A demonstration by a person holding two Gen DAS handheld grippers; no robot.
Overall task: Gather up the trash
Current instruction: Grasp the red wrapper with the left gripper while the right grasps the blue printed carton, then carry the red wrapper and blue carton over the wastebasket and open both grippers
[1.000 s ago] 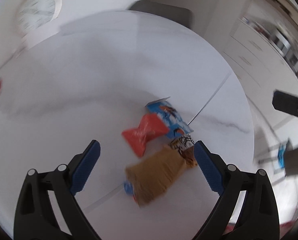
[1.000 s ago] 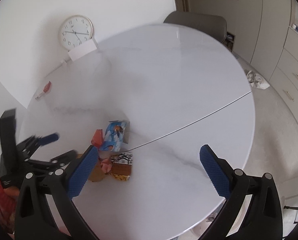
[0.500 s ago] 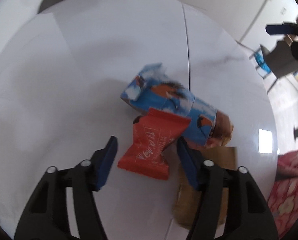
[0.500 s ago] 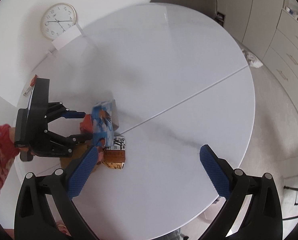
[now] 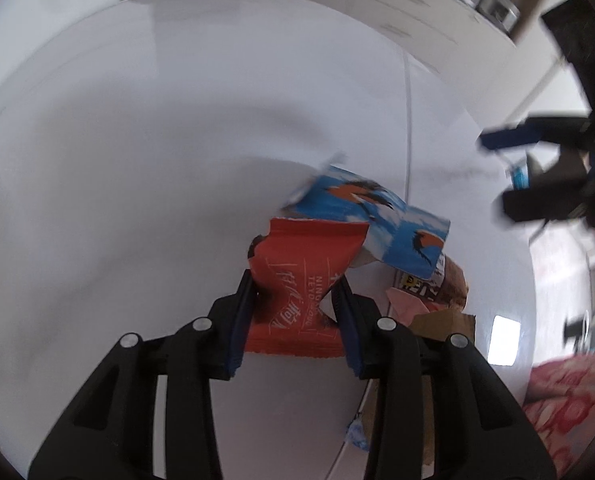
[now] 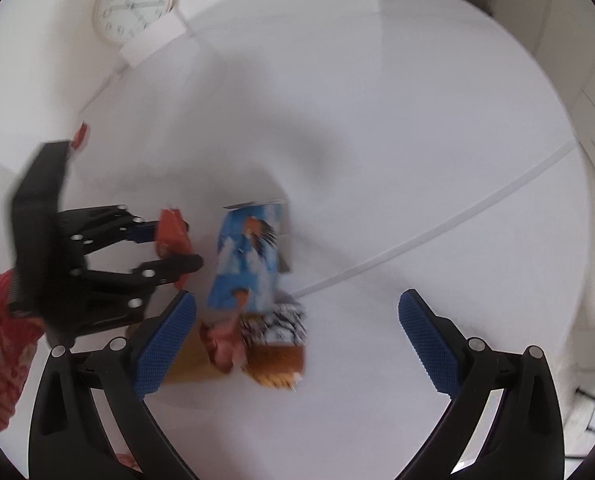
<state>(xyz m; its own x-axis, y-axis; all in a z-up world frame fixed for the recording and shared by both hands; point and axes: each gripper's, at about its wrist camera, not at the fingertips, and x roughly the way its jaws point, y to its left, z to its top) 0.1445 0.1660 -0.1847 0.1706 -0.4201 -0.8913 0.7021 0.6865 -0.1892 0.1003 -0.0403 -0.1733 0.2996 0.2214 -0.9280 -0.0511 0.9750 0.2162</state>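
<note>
Left wrist view: left claw (image 5: 295, 280) clamped on red wrapper (image 5: 301, 276), blue pads pressing both sides of it. Wrapper crumpled at centre frame over white round worktop (image 5: 137, 160). Blue carton (image 5: 381, 222) just beyond at 1 o'clock, touching the wrapper's upper edge. Brown patterned packet (image 5: 443, 284) and brown paper bag (image 5: 443, 322) at 3 o'clock of the wrapper. Right claw (image 5: 537, 168) at 3 o'clock frame edge (blurred), jaws apart.

Right wrist view: right claw (image 6: 297, 328) spread wide, nothing between pads, above the worktop (image 6: 377, 120). Blue carton (image 6: 251, 256) at centre, patterned packet (image 6: 275, 344) below it toward 6 o'clock. Left claw (image 6: 173, 244) at 9 o'clock, closed on red wrapper (image 6: 171, 232). Wall clock (image 6: 134, 4) at 11 o'clock.
</note>
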